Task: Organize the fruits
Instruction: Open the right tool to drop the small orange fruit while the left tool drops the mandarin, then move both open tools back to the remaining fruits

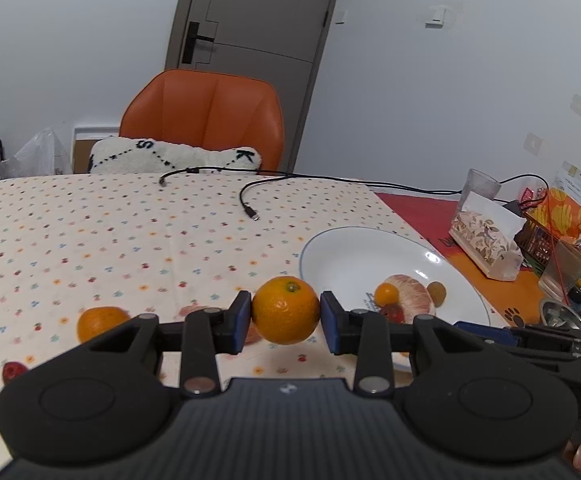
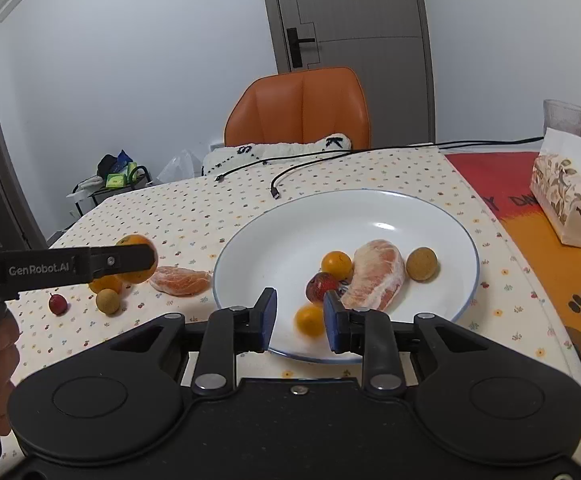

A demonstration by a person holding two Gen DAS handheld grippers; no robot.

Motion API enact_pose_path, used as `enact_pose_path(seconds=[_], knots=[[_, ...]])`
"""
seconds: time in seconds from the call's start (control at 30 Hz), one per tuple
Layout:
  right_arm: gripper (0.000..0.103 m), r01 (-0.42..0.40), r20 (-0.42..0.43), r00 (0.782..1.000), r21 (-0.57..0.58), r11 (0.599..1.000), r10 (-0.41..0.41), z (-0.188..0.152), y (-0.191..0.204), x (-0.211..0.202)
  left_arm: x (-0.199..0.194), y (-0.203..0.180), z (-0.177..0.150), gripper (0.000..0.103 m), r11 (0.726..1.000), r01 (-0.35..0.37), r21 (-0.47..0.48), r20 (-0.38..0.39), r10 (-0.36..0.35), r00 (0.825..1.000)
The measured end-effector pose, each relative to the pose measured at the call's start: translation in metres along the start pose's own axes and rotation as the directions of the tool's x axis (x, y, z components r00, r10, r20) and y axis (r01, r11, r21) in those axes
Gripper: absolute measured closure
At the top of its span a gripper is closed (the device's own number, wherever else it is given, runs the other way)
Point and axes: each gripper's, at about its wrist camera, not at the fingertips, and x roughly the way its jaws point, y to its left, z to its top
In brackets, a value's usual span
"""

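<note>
My left gripper [image 1: 285, 315] is shut on an orange [image 1: 285, 310] and holds it above the dotted tablecloth, left of the white plate [image 1: 338, 252]. That gripper and its orange [image 2: 137, 258] also show at the left of the right wrist view. My right gripper [image 2: 300, 318] is open over the plate's [image 2: 290, 236] near rim, with a small orange fruit [image 2: 309, 320] between its fingers, blurred. The plate holds a peeled pomelo piece [image 2: 376, 278], another small orange fruit [image 2: 336, 264], a red fruit [image 2: 320, 286] and a brown longan [image 2: 421, 264].
On the cloth left of the plate lie a second pomelo piece [image 2: 180, 280], another orange [image 2: 104, 283], a longan [image 2: 108, 301] and a small red fruit [image 2: 57, 304]. A black cable [image 2: 290, 174] lies behind the plate. A tissue box [image 2: 568, 200] stands at the right, an orange chair [image 2: 298, 108] behind the table.
</note>
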Motion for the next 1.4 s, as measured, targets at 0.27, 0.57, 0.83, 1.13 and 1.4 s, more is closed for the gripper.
enact_pose_path(seconds=[0.27,0.57,0.83,1.13,1.4], knots=[[0.074,0.017,0.003,1.000,0.013,1.000,-0.017,-0.002,-0.011,-0.007,0.016,-0.018,0.003,0.067,0.999,0.026,0.032,-0.016,-0.025,1.000],[0.073,0.023,0.010,1.000,0.035,0.999,-0.024,-0.003,-0.022,-0.012,0.035,-0.036,0.004,0.067,0.997,0.051,0.059,-0.048,-0.048,0.998],[0.070,0.017,0.013,1.000,0.051,0.999,-0.018,-0.004,-0.028,-0.012,0.030,-0.026,0.005,0.040,0.999,-0.020,0.049,-0.038,0.022,0.999],[0.069,-0.011,0.014,1.000,0.049,0.999,0.010,-0.004,-0.020,-0.009,0.011,0.004,0.001,0.023,0.993,-0.117,0.034,-0.015,0.117,0.993],[0.063,-0.033,0.021,0.999,0.037,0.999,0.032,-0.002,-0.008,-0.009,-0.008,0.037,-0.010,0.020,0.983,-0.182,0.003,-0.017,0.182,0.983]])
